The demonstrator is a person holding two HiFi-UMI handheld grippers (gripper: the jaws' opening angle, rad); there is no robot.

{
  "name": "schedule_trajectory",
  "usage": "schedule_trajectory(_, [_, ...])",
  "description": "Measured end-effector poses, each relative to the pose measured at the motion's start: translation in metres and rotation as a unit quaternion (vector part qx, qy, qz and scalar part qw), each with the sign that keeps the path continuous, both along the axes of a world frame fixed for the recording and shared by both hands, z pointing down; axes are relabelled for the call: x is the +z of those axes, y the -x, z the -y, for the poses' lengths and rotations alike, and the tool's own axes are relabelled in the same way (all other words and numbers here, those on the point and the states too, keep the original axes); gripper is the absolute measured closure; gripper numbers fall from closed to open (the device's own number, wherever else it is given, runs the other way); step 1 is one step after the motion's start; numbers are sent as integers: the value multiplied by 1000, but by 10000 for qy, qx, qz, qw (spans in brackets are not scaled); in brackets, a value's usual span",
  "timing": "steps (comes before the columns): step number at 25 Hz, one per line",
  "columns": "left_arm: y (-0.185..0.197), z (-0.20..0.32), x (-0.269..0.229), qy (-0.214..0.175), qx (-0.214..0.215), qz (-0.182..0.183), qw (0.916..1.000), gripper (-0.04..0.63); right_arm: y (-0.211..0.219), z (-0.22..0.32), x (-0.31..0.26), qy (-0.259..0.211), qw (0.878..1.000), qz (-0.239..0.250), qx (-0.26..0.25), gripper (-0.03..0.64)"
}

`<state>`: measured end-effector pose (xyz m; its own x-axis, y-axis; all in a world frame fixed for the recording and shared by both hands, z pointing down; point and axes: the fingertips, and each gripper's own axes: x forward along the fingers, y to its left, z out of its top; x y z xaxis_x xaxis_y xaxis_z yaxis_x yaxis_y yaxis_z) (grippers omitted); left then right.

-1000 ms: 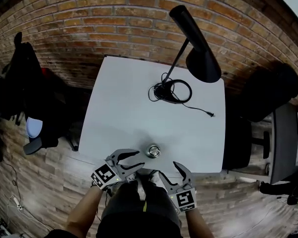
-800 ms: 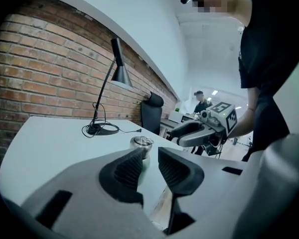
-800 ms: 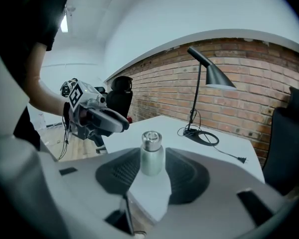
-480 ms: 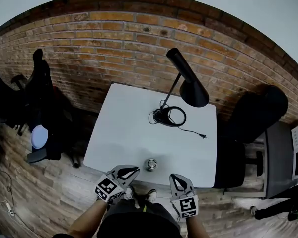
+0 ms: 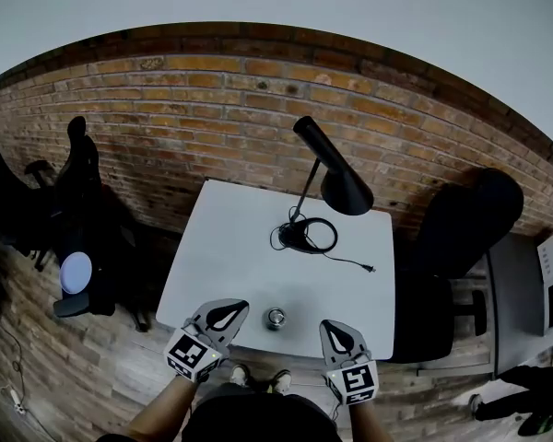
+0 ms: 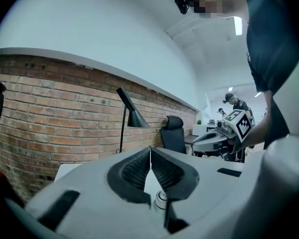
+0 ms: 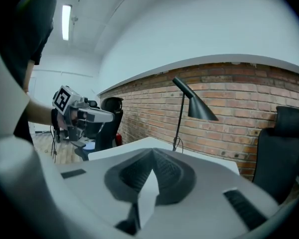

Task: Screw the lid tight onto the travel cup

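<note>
Left tongs (image 5: 240,306): have just closed and are now fully together, tip to tip, with nothing between them. They are held above the near edge of the table, pointing roughly level towards the wall.
Why held so (left): my reading is a rest pose. They are clear of the cup and in no position to steady it.
Cup (image 5: 276,318): a small silver travel cup, upright near the table's near edge, between the two tongs and touched by neither. In the left gripper view it shows just below the closed tips.
Lid: the cup's top looks round and capped. Whether the lid is screwed tight cannot be told from here.
Right tongs (image 5: 328,326): pressed fully together and empty, level with the left pair on the other side of the cup.
Why held so (right): the same, I judge. Both pairs flank the cup without contact, so no screwing is under way.
Table (image 5: 249,256): a plain white square top, mostly bare, with its far edge close to the wall.
Lamp (image 5: 323,168): a black desk lamp at the far side of the table, shade tipped to the right. Its cord (image 5: 348,262) is coiled by the base with the plug lying loose, so it is out of the working space.
Wall (image 5: 166,109): red-brown brick below, plain pale paint above.
Floor (image 5: 64,366): wood planks.
Chairs: dark seats and gear to the left (image 5: 74,210), and a black office chair (image 5: 461,219) to the right of the table.
</note>
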<state>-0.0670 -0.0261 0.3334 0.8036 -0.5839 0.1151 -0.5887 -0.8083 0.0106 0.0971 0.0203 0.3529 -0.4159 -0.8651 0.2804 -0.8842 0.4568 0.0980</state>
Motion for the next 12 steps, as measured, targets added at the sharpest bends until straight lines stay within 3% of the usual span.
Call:
schedule_trajectory(5, [2, 2, -42, -483, -189, -202, 9984, 569, -16, 8, -30, -234, 9994, 176, 176, 604])
schedule_trajectory(12, [16, 2, -85, -647, -643, -424, 9949, 571, -34, 13, -51, -259, 9982, 382, 371, 603])
